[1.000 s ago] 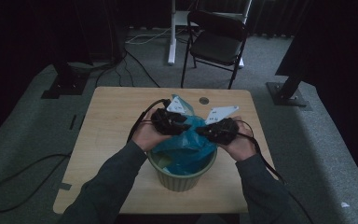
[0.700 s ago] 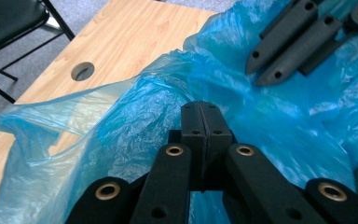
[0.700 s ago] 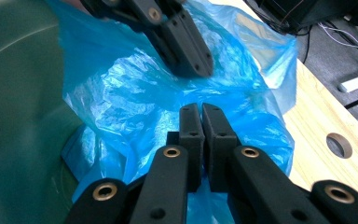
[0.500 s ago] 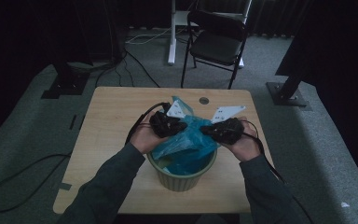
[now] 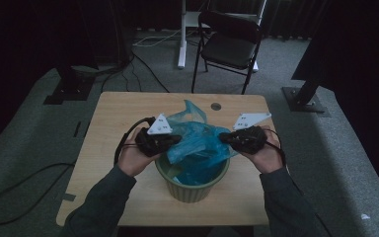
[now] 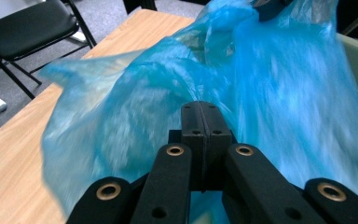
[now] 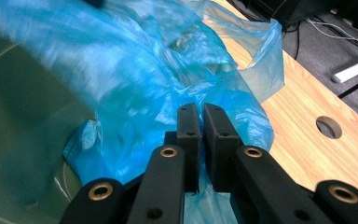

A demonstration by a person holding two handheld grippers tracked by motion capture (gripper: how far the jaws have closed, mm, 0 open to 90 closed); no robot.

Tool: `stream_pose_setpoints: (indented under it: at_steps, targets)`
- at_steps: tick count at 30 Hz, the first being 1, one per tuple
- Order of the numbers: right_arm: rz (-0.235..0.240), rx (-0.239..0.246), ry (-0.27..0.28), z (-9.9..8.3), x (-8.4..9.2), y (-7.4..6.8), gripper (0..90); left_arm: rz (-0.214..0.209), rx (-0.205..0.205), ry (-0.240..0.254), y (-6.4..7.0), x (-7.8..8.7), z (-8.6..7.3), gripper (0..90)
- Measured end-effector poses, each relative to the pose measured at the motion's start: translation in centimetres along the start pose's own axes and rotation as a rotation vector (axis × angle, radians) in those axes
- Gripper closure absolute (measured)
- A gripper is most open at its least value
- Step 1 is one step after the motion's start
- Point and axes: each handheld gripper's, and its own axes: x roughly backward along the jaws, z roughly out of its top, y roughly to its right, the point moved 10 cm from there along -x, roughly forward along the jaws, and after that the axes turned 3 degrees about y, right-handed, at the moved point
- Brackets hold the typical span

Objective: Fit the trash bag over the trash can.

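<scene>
No brand, label or writing can be read on the blue plastic bag, the green bin or either tool. The bag sits partly inside the bin on the wooden table, its upper part stretched between the hands above the rim. The left gripper has its jaws pressed together on the bag's left edge, and the right gripper, a thin gap between its jaws after they just eased apart, pinches the bag's right edge; both point inward from either side.
</scene>
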Motion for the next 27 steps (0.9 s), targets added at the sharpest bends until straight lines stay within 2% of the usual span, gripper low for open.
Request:
stream_pose_setpoints:
  at_steps: [1,3,7,14,23,27]
  targets:
    - [0.000,0.000,0.000,0.0,0.0,0.0,85.4,0.000,0.000,0.000,0.0,0.0,0.0,89.8]
    - [-0.005,-0.010,-0.004,-0.4,0.4,0.2,85.4,0.011,0.024,0.020,-0.2,1.3,-0.7,89.8]
    - [-0.008,-0.031,0.005,-0.9,1.1,0.4,85.4,0.023,0.061,0.042,-0.5,2.8,-2.0,89.8]
    - [0.019,-0.074,-0.002,-2.3,2.0,0.2,85.4,0.038,0.123,0.050,-0.9,4.8,-4.4,89.8]
    - [0.075,-0.103,-0.029,-4.0,2.2,-0.6,85.4,0.030,0.186,0.033,-0.9,5.4,-7.2,89.8]
    - [0.100,-0.109,-0.038,-4.5,2.3,-1.0,85.6,0.002,0.214,0.028,-0.5,5.1,-8.1,89.9]
